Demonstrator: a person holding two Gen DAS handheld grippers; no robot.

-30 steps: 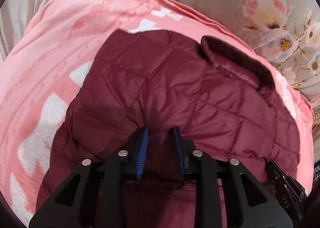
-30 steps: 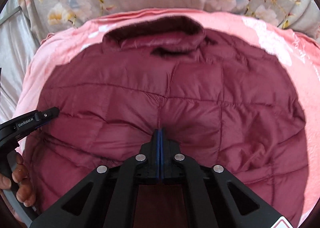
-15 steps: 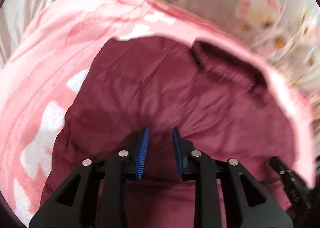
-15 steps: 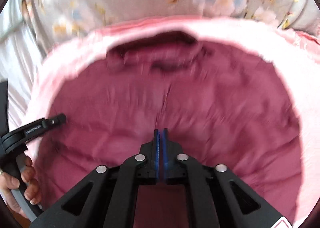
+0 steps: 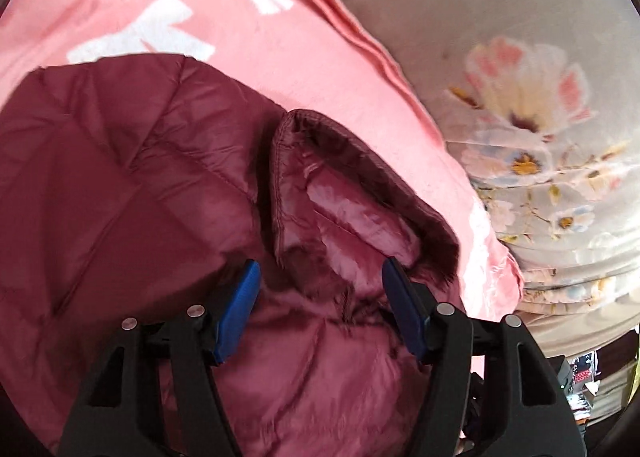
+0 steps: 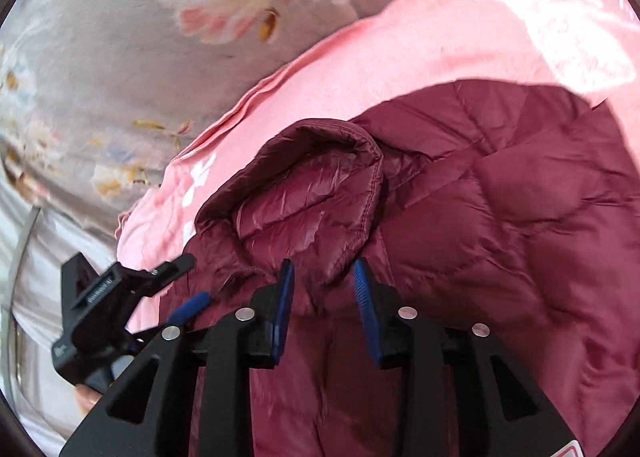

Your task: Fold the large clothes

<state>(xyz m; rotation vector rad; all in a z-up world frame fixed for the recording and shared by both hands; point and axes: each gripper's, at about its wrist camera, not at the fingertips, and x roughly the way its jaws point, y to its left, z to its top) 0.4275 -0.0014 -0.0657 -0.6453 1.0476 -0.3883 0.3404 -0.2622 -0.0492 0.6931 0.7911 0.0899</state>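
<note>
Two grippers, both with jaws apart right now and both pointed at the same spot: the collar of the jacket. It's a maroon quilted puffer lying spread on a pink blanket, which sits on a grey floral sheet.

No containers anywhere, just fabric on fabric.

Left gripper: jaws have just been opening and now stand wide. The blue pads aren't pressing on anything. The collar lies just past the tips, with puffy jacket fabric bulging up in the gap between the fingers, but nothing is pinched as far as I can see. In the right wrist view the same gripper shows at the left edge of the jacket, one finger over the blanket edge, with a bit of the person's hand below it.

Right gripper: jaws have also just been opening, not as wide as the left. The lower edge of the collar sits right at the tips, about between them. Pads look clear of the cloth, though it's close.

The collar stands up and curls open, shiny lining showing. Blanket has white shapes printed on it near the jacket's shoulder. Some clutter peeks in low on the right of the left wrist view, too small to make out.
</note>
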